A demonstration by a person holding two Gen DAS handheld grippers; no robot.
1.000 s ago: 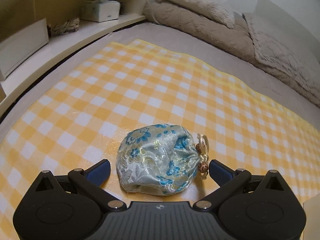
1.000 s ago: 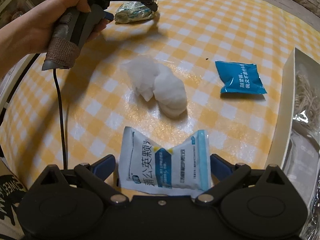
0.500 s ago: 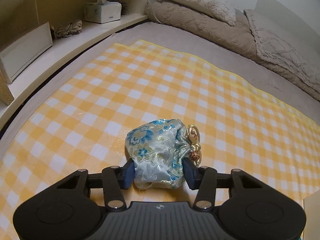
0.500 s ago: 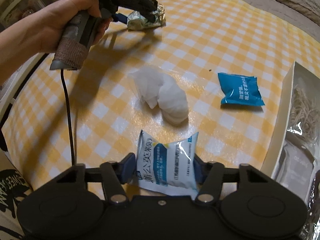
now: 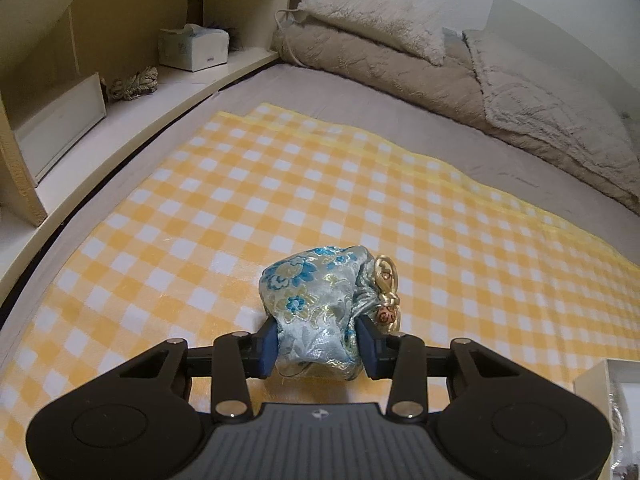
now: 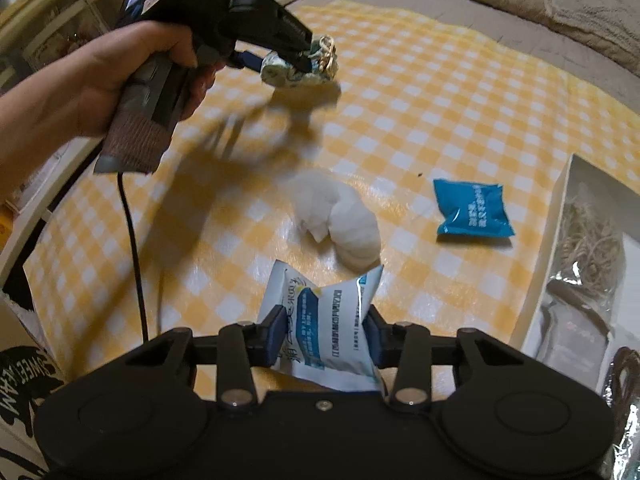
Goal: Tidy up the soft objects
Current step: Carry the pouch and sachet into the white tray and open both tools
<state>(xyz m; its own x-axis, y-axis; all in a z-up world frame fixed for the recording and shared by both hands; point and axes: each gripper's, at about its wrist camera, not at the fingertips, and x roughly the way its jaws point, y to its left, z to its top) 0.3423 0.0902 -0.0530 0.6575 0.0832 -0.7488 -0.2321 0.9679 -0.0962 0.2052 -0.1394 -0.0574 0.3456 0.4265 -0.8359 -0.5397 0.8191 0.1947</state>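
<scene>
- Left wrist view: the left gripper (image 5: 318, 342) is closing, its pads squeezing the brocade pouch (image 5: 316, 304) over the near middle of the checked cloth (image 5: 248, 184).
- Right wrist view: the right gripper (image 6: 326, 336) is closing on the white sachet (image 6: 328, 328), crumpled between its pads; a white wad (image 6: 340, 220) and a blue packet (image 6: 472, 210) lie farther off, an open box (image 6: 560, 216) at right.

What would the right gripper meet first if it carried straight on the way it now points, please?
Probably the white wad: it lies just beyond the pouch pinched in the closing right gripper, though depth is unclear.
</scene>
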